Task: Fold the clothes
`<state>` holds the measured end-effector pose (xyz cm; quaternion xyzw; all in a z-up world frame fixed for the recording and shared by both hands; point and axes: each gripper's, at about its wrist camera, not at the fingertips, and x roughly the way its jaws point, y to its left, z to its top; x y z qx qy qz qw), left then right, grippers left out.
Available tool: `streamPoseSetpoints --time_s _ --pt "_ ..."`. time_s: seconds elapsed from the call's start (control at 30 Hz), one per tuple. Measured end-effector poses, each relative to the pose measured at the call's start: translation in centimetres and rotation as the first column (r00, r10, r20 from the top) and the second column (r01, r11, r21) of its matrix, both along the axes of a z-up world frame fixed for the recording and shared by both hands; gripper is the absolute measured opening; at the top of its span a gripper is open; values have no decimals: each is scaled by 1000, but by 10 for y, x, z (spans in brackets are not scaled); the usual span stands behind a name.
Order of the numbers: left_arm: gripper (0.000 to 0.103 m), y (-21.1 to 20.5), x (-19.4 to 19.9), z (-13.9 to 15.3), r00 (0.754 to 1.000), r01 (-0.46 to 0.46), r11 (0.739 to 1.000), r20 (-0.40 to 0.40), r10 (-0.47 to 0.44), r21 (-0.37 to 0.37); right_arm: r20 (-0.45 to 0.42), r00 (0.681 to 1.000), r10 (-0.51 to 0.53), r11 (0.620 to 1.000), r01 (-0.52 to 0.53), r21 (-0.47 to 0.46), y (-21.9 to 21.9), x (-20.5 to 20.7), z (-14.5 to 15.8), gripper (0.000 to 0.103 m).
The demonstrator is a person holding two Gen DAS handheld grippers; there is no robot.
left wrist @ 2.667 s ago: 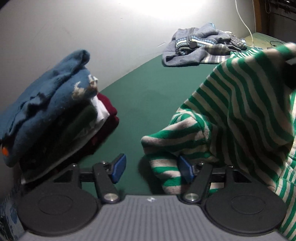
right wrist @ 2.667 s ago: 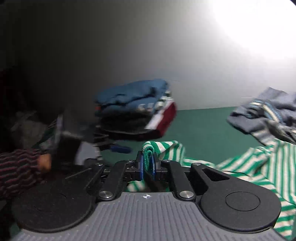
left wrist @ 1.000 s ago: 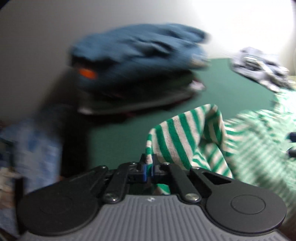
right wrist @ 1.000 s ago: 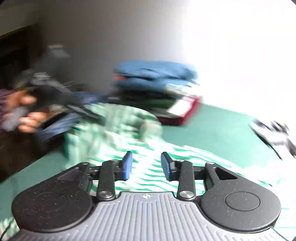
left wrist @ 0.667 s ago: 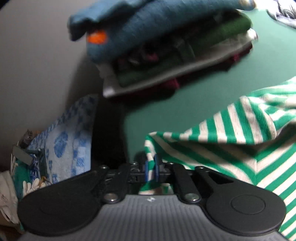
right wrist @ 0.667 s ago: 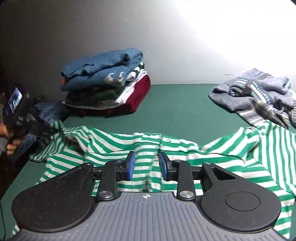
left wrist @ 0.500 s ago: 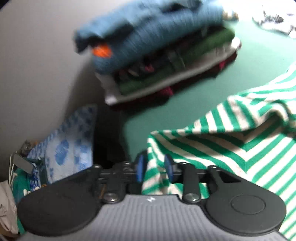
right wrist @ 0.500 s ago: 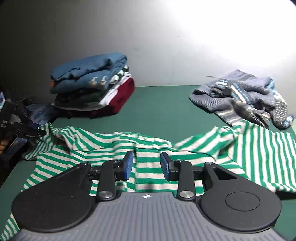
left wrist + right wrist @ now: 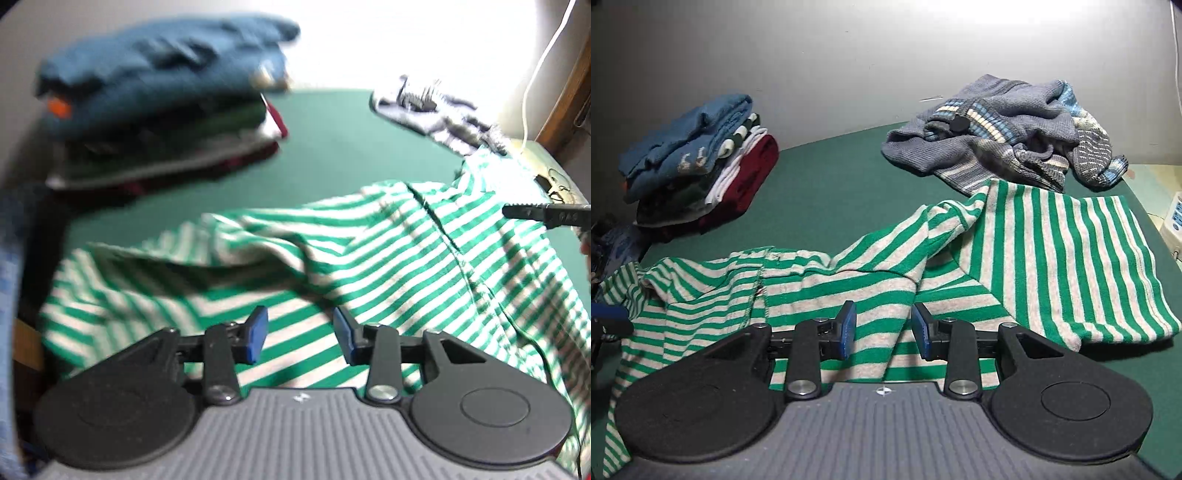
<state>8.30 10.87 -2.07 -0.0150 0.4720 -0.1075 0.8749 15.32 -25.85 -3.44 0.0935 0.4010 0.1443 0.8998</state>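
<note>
Striped shirt (image 9: 1052,251) lies spread but rumpled across green worktop (image 9: 842,192), one sleeve doubled over body, hem end flat at right.
Left tool (image 9: 297,334) released, jaws apart, hovering over shirt, gripping nothing.
Right tool (image 9: 882,328) likewise released above shirt middle.
Risks:
- pinch taking single layer only, so fold drags crooked
- creases under doubled sleeve get folded in
- shirt edge near worktop side may slide off
- swing toward folded stack (image 9: 698,162) may topple it
- grey knit pile (image 9: 1004,129) touches shirt corner, may snag.
</note>
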Motion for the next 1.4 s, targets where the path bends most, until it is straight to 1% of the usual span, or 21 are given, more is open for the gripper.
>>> streamPoseSetpoints --time_s 0.1,0.17,0.23,0.27,0.3,0.33,0.57,0.67,0.77,0.8,0.87,0.9,0.97,1.03,1.1,1.17,1.23,1.27,1.3,1.33,1.4 --pt "46 -4 15 -13 999 -50 995 1 51 -80 -25 1000 -17 1000 17 22 -2 11 -6 36" --pt "43 -2 26 -18 996 -82 992 14 84 -94 -40 999 -2 998 5 68 -6 16 -9 34" --pt "29 4 38 -23 994 -104 986 -4 105 -130 -41 999 29 993 -24 112 -8 18 -11 27" --pt "8 6 43 -25 994 -113 982 -12 113 -150 -45 998 44 993 -39 114 -7 20 -12 18" --pt "6 7 46 -25 993 -119 979 -7 119 -165 -49 997 58 992 -52 116 -7 22 -13 11" --pt "5 8 49 -25 992 -125 976 -1 126 -179 -52 997 63 992 -57 113 -7 24 -13 3" --pt "5 16 73 8 980 -132 974 124 157 -186 52 997 49 974 -60 217 -20 38 8 2" --pt "5 19 95 2 981 -135 979 117 154 -155 61 997 40 978 -51 201 -15 51 7 2" --pt "5 20 113 -27 992 -118 986 27 122 -121 25 998 52 984 -55 170 -7 60 -8 3" --pt "11 21 111 -31 992 -120 985 35 125 -123 12 999 51 987 -52 151 -5 61 -13 3" --pt "8 26 103 -27 990 -128 978 33 135 -164 7 999 50 989 -50 140 -6 58 -16 10" --pt "13 28 97 -24 990 -130 974 34 138 -187 12 999 51 988 -53 146 -9 55 -15 16" --pt "19 29 79 -11 989 -113 976 75 129 -188 29 997 68 983 -72 170 -15 51 -6 46" --pt "32 27 62 -3 988 -100 974 95 121 -202 42 996 82 977 -88 193 -21 47 1 46" --pt "47 22 53 -2 989 -96 970 90 118 -223 10 997 74 975 -74 211 -19 56 -4 46" --pt "47 19 62 -10 987 -120 967 74 140 -226 -23 998 66 972 -59 228 -17 64 -10 44" --pt "37 16 70 -19 985 -144 963 58 161 -228 -58 996 61 968 -45 246 -14 72 -15 40" --pt "30 15 75 -23 984 -156 961 49 171 -229 -85 994 64 964 -40 263 -13 77 -21 33" --pt "15 14 79 -27 982 -168 959 41 182 -230 -100 994 54 963 -25 269 -11 80 -24 23" --pt "7 12 84 -31 981 -180 956 33 192 -231 -87 995 40 962 -15 273 -11 81 -24 3" --pt "2 12 93 -33 977 -196 950 36 210 -242 -60 998 12 960 5 282 -11 83 -23 3"
